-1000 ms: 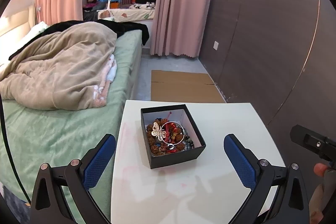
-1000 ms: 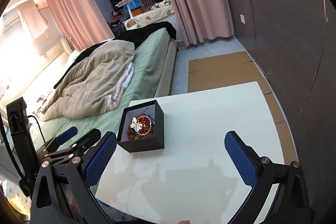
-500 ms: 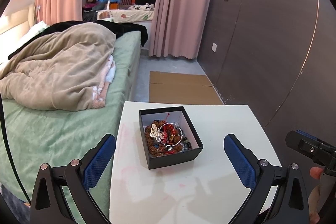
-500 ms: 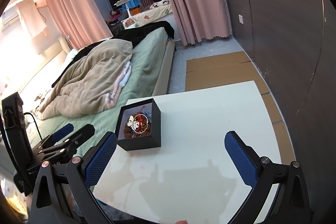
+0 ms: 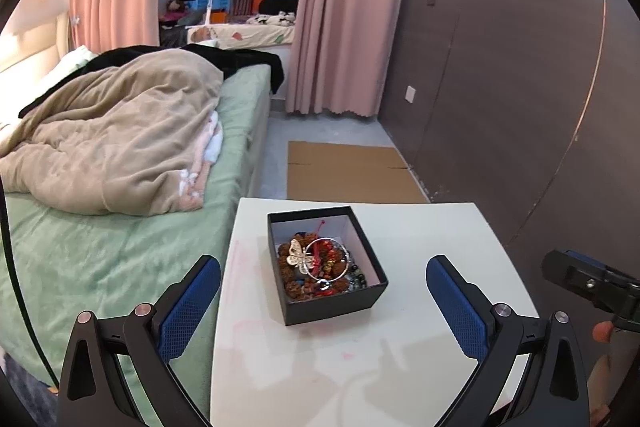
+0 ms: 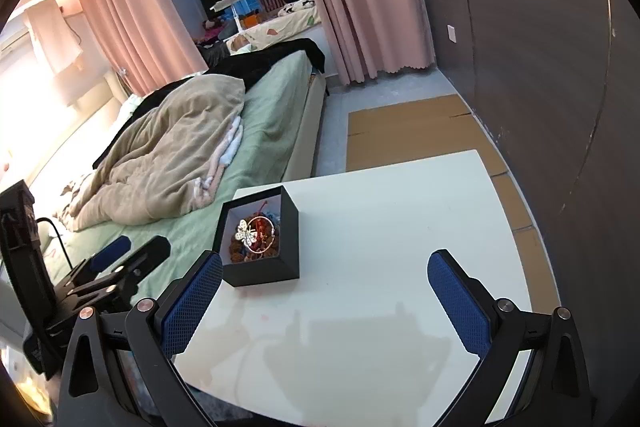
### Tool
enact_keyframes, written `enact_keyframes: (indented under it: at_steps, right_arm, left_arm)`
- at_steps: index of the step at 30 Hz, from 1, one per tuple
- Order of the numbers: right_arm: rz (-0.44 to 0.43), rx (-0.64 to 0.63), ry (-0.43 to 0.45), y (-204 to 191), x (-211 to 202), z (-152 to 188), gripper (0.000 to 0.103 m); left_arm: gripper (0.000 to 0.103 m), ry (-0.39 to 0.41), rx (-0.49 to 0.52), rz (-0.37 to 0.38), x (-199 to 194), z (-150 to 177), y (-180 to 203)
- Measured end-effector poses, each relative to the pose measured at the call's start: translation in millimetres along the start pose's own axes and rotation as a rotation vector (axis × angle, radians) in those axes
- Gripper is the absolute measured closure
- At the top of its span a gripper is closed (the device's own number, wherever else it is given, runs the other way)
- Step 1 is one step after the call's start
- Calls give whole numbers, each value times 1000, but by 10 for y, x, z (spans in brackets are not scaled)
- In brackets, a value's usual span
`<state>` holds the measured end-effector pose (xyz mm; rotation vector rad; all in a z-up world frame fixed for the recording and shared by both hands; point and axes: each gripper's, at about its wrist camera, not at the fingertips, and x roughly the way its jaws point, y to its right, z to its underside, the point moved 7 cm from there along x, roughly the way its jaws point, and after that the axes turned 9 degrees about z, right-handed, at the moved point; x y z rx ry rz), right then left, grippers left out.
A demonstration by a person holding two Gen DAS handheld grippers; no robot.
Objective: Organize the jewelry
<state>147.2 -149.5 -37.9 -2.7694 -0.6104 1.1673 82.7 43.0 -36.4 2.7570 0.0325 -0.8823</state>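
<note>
Left gripper: fingers spread wide, holding nothing, short of the box.
Right gripper: likewise spread and unloaded.
Box: on the table.
Jewelry: heaped inside the box.
Bed: left of the box.

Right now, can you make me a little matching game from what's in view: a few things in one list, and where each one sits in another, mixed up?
Things:
1. butterfly ornament
2. black box
3. beige blanket
4. flat cardboard

Places:
A. on the floor beyond the table
B. on the green bed
C. on the white table
D. inside the box, on top of the beads

Pairs: 1-D, 2-C, 3-B, 4-A
</note>
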Motion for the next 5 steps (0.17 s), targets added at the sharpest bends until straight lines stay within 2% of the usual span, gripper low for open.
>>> enact_keyframes:
  at_steps: [5]
  right_arm:
    - [5,7,-5,16,5,12,0]
  left_arm:
    - [1,-18,3,11,16,25,6]
